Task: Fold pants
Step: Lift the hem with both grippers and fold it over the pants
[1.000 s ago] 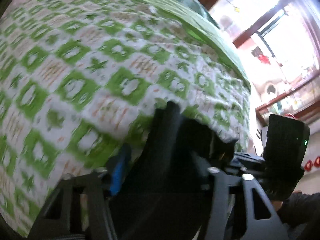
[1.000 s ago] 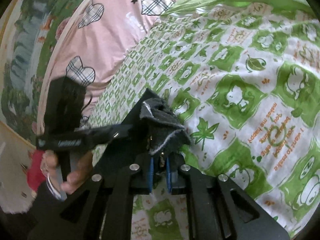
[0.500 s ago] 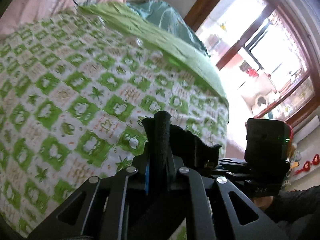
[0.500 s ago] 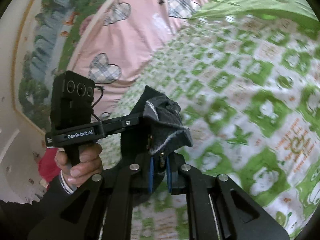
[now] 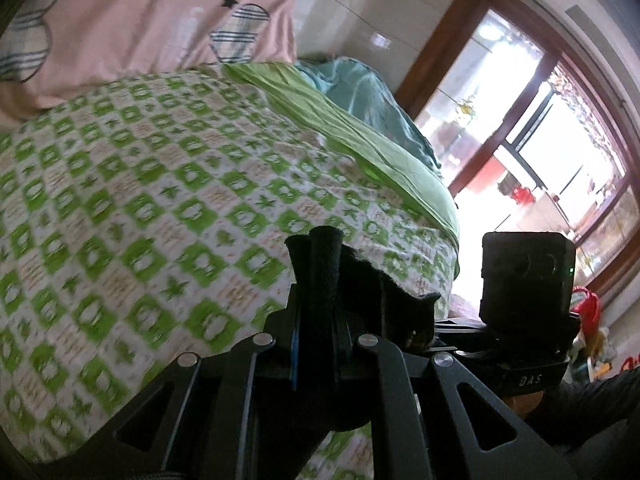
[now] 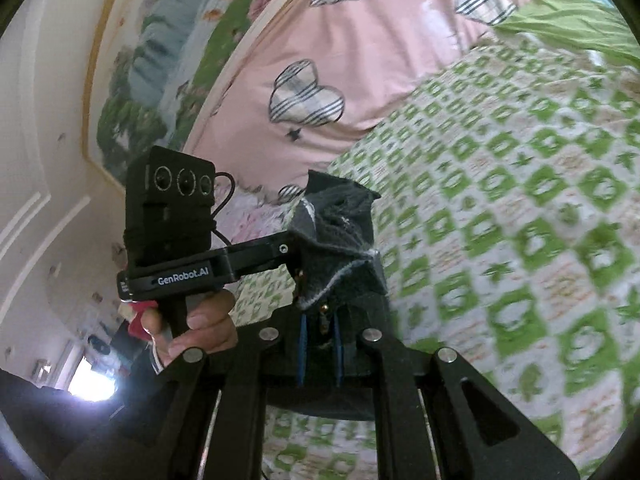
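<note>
The pants (image 5: 320,256) are black cloth, and a bunched edge of them stands up between the fingers of my left gripper (image 5: 316,316), which is shut on it. From there the cloth runs right to the right tool's camera housing (image 5: 528,292). In the right wrist view, my right gripper (image 6: 320,320) is shut on another crumpled edge of the pants (image 6: 340,232) with a pale stitched hem. A hand (image 6: 196,332) holds the left tool's handle just to the left of it. Both grips hang above the bed; the rest of the pants is hidden below the tools.
The bed sheet (image 5: 160,200) has a green and white check print. A pink cover with striped hearts (image 6: 360,80) lies at the head end. A plain green blanket (image 5: 360,136) and a teal one (image 5: 372,92) lie along the far side, with a bright window (image 5: 560,160) beyond them.
Both grippers have lifted away from the sheet with the pants' edge and tilted up, so more of the room shows. The left jaws closed on the cloth.
</note>
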A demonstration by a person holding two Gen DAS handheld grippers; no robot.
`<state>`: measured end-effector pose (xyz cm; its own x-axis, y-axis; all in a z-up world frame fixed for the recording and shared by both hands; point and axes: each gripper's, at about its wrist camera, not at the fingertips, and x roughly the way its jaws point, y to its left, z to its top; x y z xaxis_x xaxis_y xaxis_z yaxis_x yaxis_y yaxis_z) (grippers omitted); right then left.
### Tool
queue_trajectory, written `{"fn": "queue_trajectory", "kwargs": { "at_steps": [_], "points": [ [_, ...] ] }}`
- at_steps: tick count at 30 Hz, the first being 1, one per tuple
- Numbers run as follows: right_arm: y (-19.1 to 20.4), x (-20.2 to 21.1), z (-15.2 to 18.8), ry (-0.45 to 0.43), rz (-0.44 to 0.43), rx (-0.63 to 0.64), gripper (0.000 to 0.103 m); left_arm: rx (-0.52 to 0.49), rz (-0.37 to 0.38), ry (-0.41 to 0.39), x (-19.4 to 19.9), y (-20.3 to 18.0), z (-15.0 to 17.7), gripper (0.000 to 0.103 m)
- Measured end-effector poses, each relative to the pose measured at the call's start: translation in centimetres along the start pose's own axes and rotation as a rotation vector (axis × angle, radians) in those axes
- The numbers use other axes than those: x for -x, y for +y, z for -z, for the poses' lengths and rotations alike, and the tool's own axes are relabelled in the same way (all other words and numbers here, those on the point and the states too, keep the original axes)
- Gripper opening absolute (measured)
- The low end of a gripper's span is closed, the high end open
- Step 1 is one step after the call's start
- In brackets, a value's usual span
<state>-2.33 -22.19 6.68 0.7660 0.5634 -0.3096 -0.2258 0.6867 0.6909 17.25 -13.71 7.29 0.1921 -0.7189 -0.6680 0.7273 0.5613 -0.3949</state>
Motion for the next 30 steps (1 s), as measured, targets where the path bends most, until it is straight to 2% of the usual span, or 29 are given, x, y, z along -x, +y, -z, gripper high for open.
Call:
{"fn": "queue_trajectory", "kwargs": {
  "at_steps": [8, 18, 24, 26, 30],
  "points": [
    [1.0, -3.6, 2.0, 0.083, -0.038, 0.011, 0.013, 0.094, -0.046, -0.048, 3.0, 2.9, 4.4, 0.010],
    [1.5, -8.4, 4.7, 0.182, 0.004, 0.045, 0.015, 0.223, -0.119, -0.052, 4.2, 7.1, 9.2, 0.010],
    [1.8, -9.8, 5.7, 0.229, 0.034, 0.077, 0.015, 0.305, -0.126, -0.061, 4.4, 8.8, 11.6, 0.010],
    [2.0, -10.0, 5.9, 0.241, 0.036, 0.084, 0.017, 0.323, -0.129, -0.066, 4.5, 9.2, 12.1, 0.011],
    [2.5, -10.6, 6.2, 0.263, 0.027, 0.104, 0.030, 0.363, -0.140, -0.070, 4.8, 9.9, 13.3, 0.015]
  ]
}}
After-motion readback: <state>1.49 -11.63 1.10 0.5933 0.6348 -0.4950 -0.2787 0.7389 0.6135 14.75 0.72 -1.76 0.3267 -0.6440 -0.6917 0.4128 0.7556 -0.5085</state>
